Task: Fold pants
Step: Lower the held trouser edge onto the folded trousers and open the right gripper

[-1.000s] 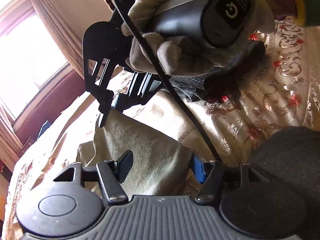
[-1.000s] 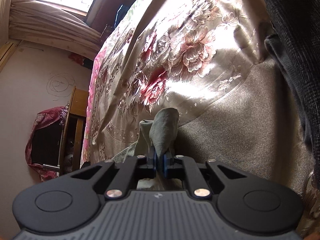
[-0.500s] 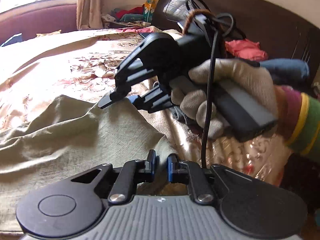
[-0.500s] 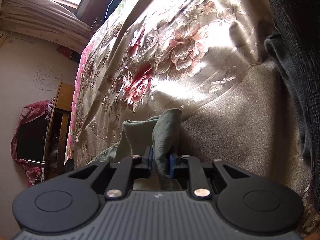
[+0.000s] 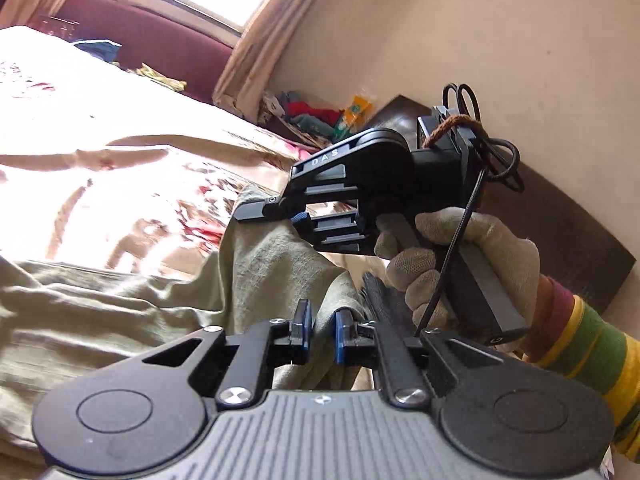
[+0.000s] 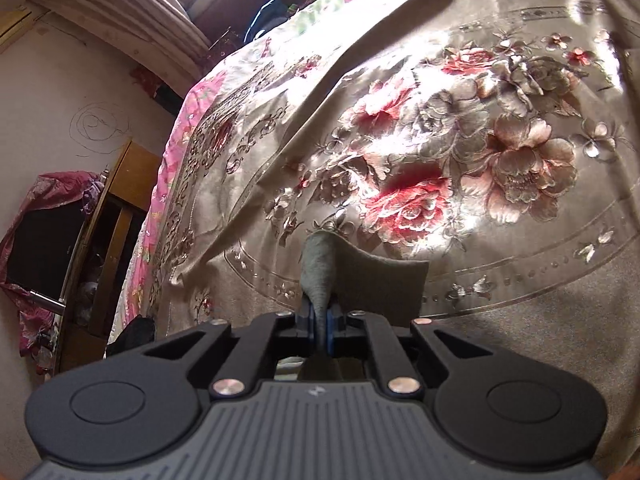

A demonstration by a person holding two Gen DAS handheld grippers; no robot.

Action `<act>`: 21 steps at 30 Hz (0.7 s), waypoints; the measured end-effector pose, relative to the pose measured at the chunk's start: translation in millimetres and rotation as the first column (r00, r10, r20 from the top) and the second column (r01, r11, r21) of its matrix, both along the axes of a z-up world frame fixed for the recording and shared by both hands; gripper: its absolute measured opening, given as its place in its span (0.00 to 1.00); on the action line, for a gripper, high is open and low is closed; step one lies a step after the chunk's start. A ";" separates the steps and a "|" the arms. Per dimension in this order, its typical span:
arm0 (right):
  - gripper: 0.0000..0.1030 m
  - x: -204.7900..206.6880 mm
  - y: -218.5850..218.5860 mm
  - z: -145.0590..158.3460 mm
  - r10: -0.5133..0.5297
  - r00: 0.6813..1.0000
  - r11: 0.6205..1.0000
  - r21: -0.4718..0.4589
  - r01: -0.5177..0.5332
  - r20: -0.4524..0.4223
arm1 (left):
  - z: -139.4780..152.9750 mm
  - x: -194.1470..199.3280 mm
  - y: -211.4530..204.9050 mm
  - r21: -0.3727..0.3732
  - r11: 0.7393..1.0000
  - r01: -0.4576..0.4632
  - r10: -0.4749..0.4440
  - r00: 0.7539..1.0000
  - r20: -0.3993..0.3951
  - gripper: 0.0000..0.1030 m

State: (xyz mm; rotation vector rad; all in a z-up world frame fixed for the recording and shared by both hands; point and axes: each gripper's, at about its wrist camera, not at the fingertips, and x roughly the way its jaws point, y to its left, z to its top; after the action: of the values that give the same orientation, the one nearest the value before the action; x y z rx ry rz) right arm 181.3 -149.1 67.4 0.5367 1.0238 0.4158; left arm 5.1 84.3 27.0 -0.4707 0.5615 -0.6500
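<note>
Bedspread (image 6: 460, 152): satin, glossy, beige with red and pink embroidered roses; spread flat across the bed, carrying everything else. Sunlit and washed out in the left wrist view.

Pants (image 5: 120, 312): olive-green woven cloth, matte, softly creased; bulk lying on the bedspread at lower left of the left wrist view, one edge drawn up in a ridge toward both tools. Flatter half a second ago, with the left tool low beside the fabric; now raised at two points, the left camera tilted up toward wall and curtain. Judged as the lift that opens a fold, both corners secured, cloth not yet carried across.

Headboard (image 5: 560, 216): dark wood, smooth, behind the gloved hand.

Right gripper (image 5: 276, 210): black plastic, ribbed body, black cable looped at the back; held in a knit-gloved right hand (image 5: 472, 256). Clamped on a pinch of pants edge (image 6: 318, 268), which stands up as a narrow grey-green tongue between the blue pads in its own view. Looser-looking hold half a second ago; jaws now nearly together on the cloth.

Left gripper (image 5: 321, 332): black fingers, blue pads (image 5: 340, 336). Narrow gap, a fold of pants bunched in it; pads appear to press the cloth from both sides, so read as gripping.
</note>
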 end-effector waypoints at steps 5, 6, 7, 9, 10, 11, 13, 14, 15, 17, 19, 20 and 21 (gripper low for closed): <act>0.07 15.8 90.7 -3.7 0.120 0.993 0.988 -0.095 -0.120 -0.007 | -18.0 -8.1 74.1 -0.023 0.984 -0.175 0.174 0.984 -0.039 0.25; 0.07 18.0 105.5 -8.1 0.134 0.991 0.985 -0.111 -0.135 -0.017 | -25.4 -8.6 86.8 -0.031 0.978 -0.207 0.205 0.977 -0.064 0.25; 0.07 19.9 119.2 -13.6 0.146 0.989 0.981 -0.127 -0.148 -0.031 | -34.3 -9.8 98.8 -0.038 0.970 -0.240 0.236 0.968 -0.089 0.25; 0.07 20.7 146.4 -26.8 0.173 0.983 0.970 -0.166 -0.180 -0.058 | -46.5 -11.3 113.6 -0.054 0.957 -0.285 0.277 0.953 -0.127 0.25; 0.07 18.8 158.7 -33.3 0.187 0.980 0.964 -0.180 -0.196 -0.068 | -51.7 -14.7 124.4 -0.075 0.949 -0.305 0.292 0.945 -0.146 0.25; 0.07 18.3 168.5 -38.4 0.201 0.977 0.959 -0.187 -0.212 -0.076 | -54.4 -17.8 132.4 -0.091 0.944 -0.318 0.302 0.941 -0.153 0.25; 0.07 15.1 186.0 -45.8 0.227 0.970 0.947 -0.211 -0.241 -0.088 | -57.5 -26.0 137.7 -0.084 0.940 -0.330 0.316 0.938 -0.145 0.25; 0.07 14.0 192.1 -48.0 0.235 0.968 0.942 -0.224 -0.250 -0.091 | -59.4 -28.0 140.4 -0.082 0.940 -0.330 0.316 0.937 -0.146 0.25; 0.07 12.3 199.7 -49.8 0.247 0.965 0.933 -0.245 -0.263 -0.093 | -59.7 -24.4 140.7 -0.088 0.941 -0.327 0.311 0.938 -0.154 0.25; 0.07 8.4 213.8 -51.8 0.270 0.959 0.912 -0.296 -0.284 -0.088 | -59.0 -28.2 146.5 -0.091 0.938 -0.333 0.315 0.933 -0.174 0.25; 0.08 5.5 222.1 -54.5 0.283 0.955 0.903 -0.312 -0.297 -0.090 | -61.5 -30.7 152.7 -0.089 0.935 -0.342 0.321 0.928 -0.190 0.25; 0.09 4.6 224.2 -55.8 0.284 0.954 0.902 -0.313 -0.298 -0.093 | -63.3 -31.3 154.4 -0.083 0.935 -0.345 0.325 0.925 -0.195 0.25; 0.09 4.2 228.4 -57.7 0.289 0.953 0.898 -0.317 -0.304 -0.095 | -64.0 -36.9 158.4 -0.074 0.935 -0.348 0.328 0.924 -0.199 0.25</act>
State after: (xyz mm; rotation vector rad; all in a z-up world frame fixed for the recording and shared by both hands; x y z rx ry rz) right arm 185.5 79.3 9.7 0.0870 1.1962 0.4915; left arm -31.9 242.7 -36.9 -0.7179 0.6032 -0.3069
